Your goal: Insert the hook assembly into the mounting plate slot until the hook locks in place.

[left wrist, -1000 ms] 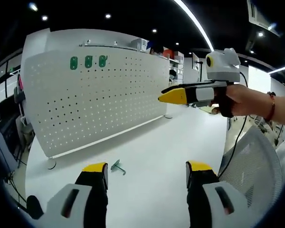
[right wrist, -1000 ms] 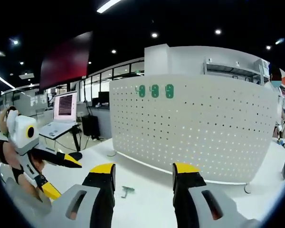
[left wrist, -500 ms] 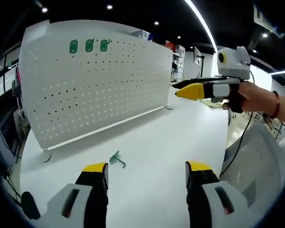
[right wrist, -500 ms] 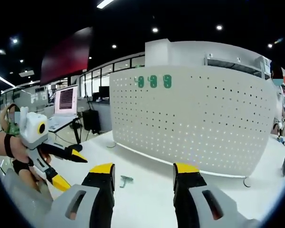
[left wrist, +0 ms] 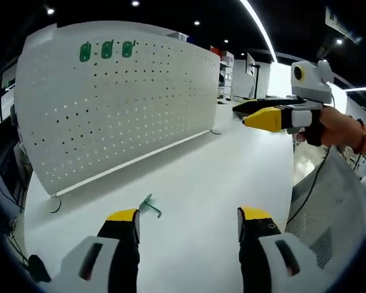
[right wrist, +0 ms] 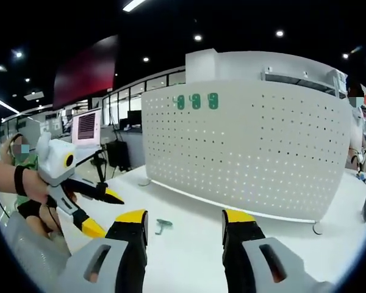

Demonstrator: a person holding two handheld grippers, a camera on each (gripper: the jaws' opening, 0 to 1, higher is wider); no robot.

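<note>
A white perforated mounting plate stands upright on small feet near the far edge of the white desk, its holes facing the person so that a hook can be pushed in from the front; three green hooks already sit in a row near its top corner, also seen in the right gripper view. The loose green hook assembly lies flat on the desk in front of the plate, well apart from its lower edge, and appears in the right gripper view just beyond the near jaw tip. The left gripper hovers low over the near part of the desk with its jaws apart and empty, the hook lying just beyond its left tip, a stance that suits a coming pick-up. The right gripper is likewise held with its jaws apart and nothing between them; seen from the left gripper view, it is raised above the desk, off to the side, presumably to leave the hook and plate unobstructed. The insertion is judged not yet begun, since the hook rests ungrasped on the desk.
</note>
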